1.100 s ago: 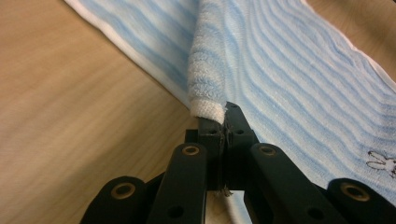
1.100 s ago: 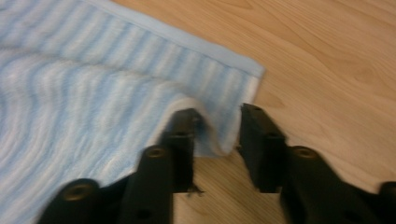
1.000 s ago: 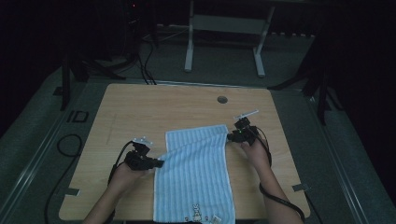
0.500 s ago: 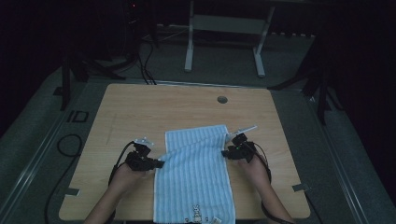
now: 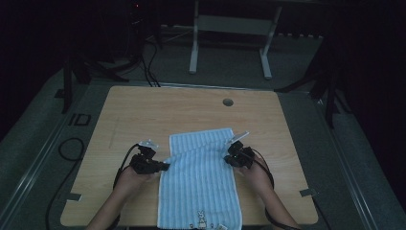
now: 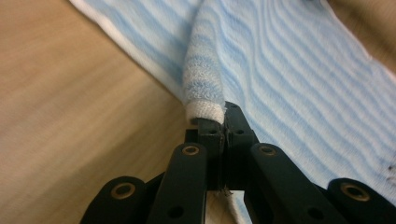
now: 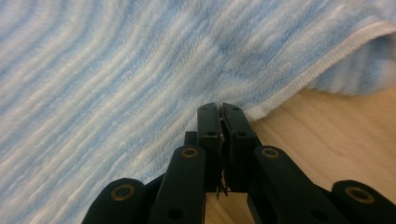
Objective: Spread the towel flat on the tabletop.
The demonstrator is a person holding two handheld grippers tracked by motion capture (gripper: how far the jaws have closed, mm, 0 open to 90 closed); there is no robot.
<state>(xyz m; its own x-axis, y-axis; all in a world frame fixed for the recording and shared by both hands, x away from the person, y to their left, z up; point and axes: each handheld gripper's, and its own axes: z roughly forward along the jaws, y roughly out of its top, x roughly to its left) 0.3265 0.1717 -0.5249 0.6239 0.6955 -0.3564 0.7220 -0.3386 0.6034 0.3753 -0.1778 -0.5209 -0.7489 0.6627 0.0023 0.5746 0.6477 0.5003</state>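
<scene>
Right gripper [image 5: 231,155] slid down towel [image 5: 201,187] on table [image 5: 143,110].

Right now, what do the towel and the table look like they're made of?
Towel: looks like cotton terry, matte, blue and white stripes; looped fuzzy pile and a stitched white hem show in both gripper views. Table: wood-look top, smooth with faint grain lines; probably laminate or veneer, can't tell which.

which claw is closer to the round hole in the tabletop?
Right. The right claw sits at the towel's right edge, below the hole. The left claw is at the towel's left edge, farther down and off to the left.
</scene>
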